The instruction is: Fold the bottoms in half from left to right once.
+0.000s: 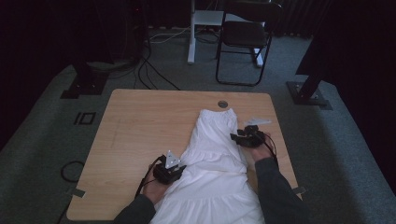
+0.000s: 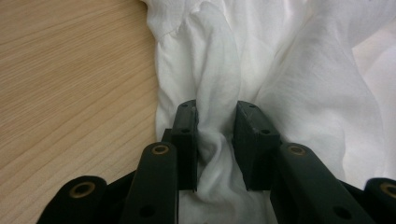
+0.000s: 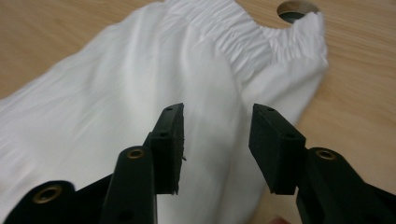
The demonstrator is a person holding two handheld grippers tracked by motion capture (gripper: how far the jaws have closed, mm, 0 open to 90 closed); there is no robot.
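Fingers (image 2: 184,135) of the left gripper (image 2: 215,140) pinch a fold of the white dress (image 1: 212,158) (likely anchoring it for smoothing); the right gripper (image 3: 217,144) hovers half-open, empty, above the surface (image 1: 140,126).

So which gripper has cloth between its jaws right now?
The left gripper: a fold of the white garment is bunched between its jaws. The right gripper hangs open above the fabric.

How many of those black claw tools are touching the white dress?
1, as far as shows: the left gripper has a fold of the white dress between its jaws. The right gripper hovers open above it.
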